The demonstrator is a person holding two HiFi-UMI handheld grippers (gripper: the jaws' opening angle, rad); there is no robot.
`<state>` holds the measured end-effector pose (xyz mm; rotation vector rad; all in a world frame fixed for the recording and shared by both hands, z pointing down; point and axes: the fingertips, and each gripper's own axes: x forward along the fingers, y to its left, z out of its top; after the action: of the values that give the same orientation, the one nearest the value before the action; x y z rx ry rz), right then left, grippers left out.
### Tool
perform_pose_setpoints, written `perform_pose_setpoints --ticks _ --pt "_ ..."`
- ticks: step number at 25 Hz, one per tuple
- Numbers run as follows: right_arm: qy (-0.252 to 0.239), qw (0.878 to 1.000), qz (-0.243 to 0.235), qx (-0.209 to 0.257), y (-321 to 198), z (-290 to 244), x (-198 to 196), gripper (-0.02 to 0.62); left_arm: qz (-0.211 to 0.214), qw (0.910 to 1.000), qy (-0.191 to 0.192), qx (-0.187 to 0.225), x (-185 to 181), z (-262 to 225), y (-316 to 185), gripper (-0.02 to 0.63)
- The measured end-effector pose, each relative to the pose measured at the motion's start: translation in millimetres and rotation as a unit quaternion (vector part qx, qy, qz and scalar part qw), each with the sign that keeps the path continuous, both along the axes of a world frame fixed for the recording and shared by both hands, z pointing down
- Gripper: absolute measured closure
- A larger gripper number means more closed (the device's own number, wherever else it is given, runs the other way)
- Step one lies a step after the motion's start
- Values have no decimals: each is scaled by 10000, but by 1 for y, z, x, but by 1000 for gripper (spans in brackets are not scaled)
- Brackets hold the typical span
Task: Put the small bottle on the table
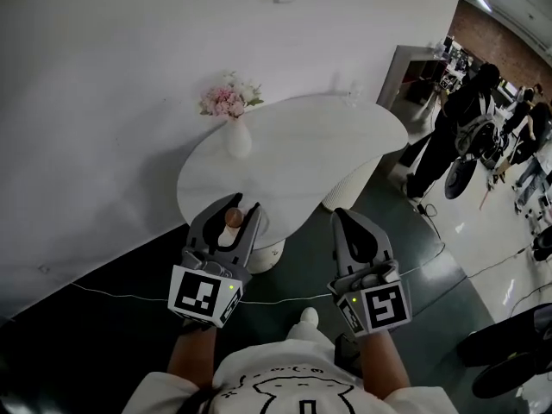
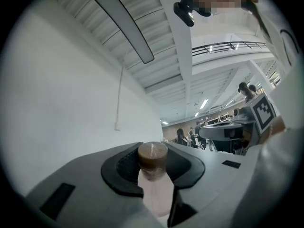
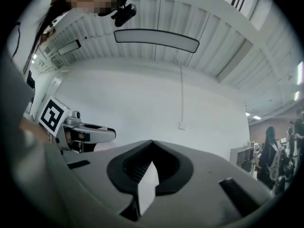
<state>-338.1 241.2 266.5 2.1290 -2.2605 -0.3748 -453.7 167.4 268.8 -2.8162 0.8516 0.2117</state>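
The small bottle (image 1: 233, 219) is pale with a brown cap and stands upright between the jaws of my left gripper (image 1: 241, 205), which is shut on it. In the left gripper view the bottle (image 2: 153, 161) sits in the dark pads, its cap poking above them. I hold it over the near edge of the white round table (image 1: 319, 145). My right gripper (image 1: 341, 215) is beside it to the right, shut with nothing in it. Its tips meet in the right gripper view (image 3: 152, 142). Both grippers point up and away from my body.
A white vase of pink flowers (image 1: 233, 119) stands on the table's far left, by the white wall. The table's ribbed pedestal (image 1: 349, 184) shows below its right side. A thin cable (image 1: 129, 296) crosses the dark floor. Several people (image 1: 461, 123) stand at the far right.
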Motion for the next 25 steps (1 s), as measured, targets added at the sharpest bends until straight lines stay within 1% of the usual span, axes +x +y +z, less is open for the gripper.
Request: perform_pose_setpoints --ticks 5,10,17,21,25 --pt "-8 10000 -54 -35 -18 0 47 595 -142 9999 -23 -15 42 -3 -18 488" --pt "-116 9998 -121 -91 -44 2 100 595 -289 9995 -75 -38 90 -4 -41 487" --pt "-184 9989 -299 -296 -71 9 176 595 -539 9983 -6 -202 161 -1 -73 487" --pt "-161 9981 -425 -412 -83 17 209 595 -693 9974 -47 -176 194 -6 -83 488" --pt "-226 9978 -428 -456 -94 24 233 595 -731 9968 -107 -300 215 5 -95 488"
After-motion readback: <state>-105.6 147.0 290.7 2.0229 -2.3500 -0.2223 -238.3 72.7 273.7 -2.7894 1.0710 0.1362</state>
